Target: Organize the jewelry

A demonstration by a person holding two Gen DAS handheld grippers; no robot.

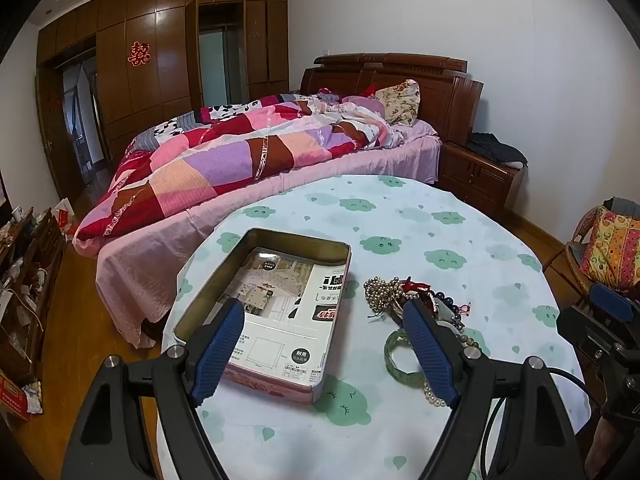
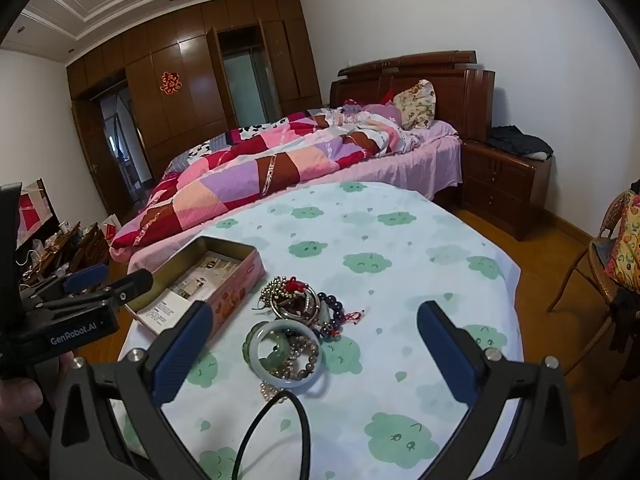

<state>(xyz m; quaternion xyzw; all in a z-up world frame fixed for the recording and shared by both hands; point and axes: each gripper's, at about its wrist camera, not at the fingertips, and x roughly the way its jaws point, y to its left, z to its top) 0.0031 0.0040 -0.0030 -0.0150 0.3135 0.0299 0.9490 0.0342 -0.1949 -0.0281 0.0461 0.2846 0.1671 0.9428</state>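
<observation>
A heap of jewelry (image 2: 296, 320) lies on the round table: a pale green jade bangle (image 2: 285, 354), dark bead bracelets (image 2: 334, 306), a gold bead chain (image 1: 380, 290) and pearls (image 2: 272, 390). To its left stands an open rectangular tin (image 1: 264, 312) with a printed paper lying inside. My left gripper (image 1: 326, 316) hovers open above the tin's right side, its right finger over the heap's edge. My right gripper (image 2: 316, 316) hangs open above the heap, nothing between its fingers. The left gripper (image 2: 100, 276) also shows at the left of the right wrist view.
The tablecloth (image 2: 400, 248) is pale with green cloud prints. A bed with a patchwork quilt (image 1: 224, 168) runs behind the table. A wooden nightstand (image 2: 508, 184) stands at the back right, a wicker chair (image 2: 612, 264) at the right. A black cable (image 2: 296, 432) loops near the front.
</observation>
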